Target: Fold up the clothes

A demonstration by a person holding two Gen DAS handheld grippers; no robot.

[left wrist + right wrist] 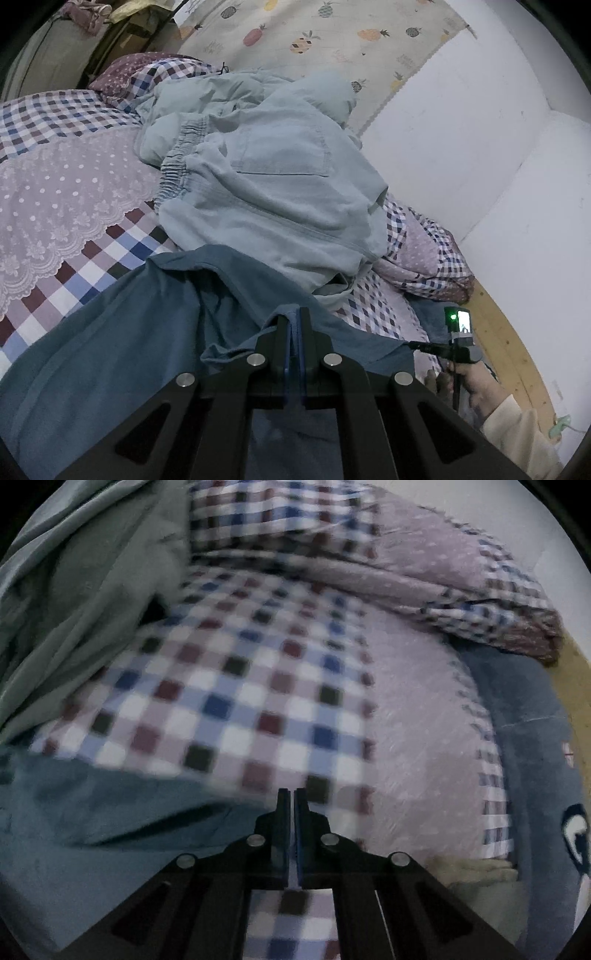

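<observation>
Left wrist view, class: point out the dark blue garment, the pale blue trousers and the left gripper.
Dark blue garment [122, 332], left wrist view, flat middle.
Pale blue trousers [280, 147], left wrist view, back pocket.
Left gripper [294, 317], left wrist view, between fingertips.

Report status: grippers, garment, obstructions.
Left gripper shut on dark blue garment. Right gripper shut, empty, over checked bedding. Light blue trousers heaped just beyond.

A home bedroom — checked bedspread [74, 110], pillow [125, 70], clothes.
</observation>
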